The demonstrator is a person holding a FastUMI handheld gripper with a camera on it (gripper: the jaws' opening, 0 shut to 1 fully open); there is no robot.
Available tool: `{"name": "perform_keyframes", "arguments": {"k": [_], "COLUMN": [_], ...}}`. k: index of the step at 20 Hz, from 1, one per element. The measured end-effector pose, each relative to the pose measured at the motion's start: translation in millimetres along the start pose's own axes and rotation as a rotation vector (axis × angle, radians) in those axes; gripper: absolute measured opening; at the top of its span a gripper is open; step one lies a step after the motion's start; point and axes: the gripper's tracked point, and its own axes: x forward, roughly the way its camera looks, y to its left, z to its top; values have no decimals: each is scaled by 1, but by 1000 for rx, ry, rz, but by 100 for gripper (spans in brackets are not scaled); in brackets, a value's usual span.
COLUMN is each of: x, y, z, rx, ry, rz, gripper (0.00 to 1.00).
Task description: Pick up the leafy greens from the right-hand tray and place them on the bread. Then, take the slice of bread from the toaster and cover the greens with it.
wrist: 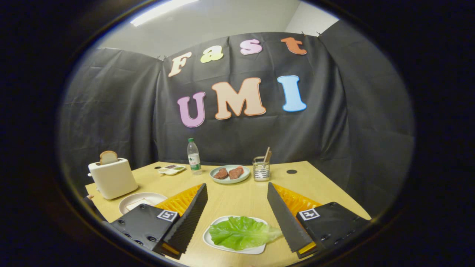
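Hovering with fingers spread wide, the gripper [237,213] frames a crinkled green lettuce leaf [241,232] on its white tray [237,249]; a white toaster [112,178] holds a browned bread slice [108,157].

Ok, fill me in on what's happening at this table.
A handheld tool hangs open over a leaf of greens on a white tray, the leaf between its fingers, not yet gripped. A bread slice lies on a plate beside the toaster, which holds another slice. Nothing has been stacked yet.

Black cloth wall [122,111] behind a wooden table [237,196]; pale ceiling with perhaps a strip light [159,11]
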Motion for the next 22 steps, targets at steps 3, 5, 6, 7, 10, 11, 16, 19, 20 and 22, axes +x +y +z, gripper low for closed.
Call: {"name": "perform_keyframes", "arguments": {"k": [3, 5, 6, 7, 10, 11, 16, 19, 20, 22], "x": [3, 6, 7, 8, 15, 17, 25, 25, 24, 23], "y": [-10, -21, -27, -33, -43, -46, -58, -68, -75, -81], "z": [-6, -15, -21, -27, -52, -62, -93, -109, -117, -126], "rx": [1, -9, -14, -19, -3, 7, 89, 116, 108, 108], "ry": [42, 79, 104, 129, 207, 238, 332, 382, 399, 425], "rz": [-33, -73, -96, -114, -136, -139, -147, -168, -184, -196], "gripper": [100, 100, 100, 100, 100, 100, 100, 100, 100, 98]}}
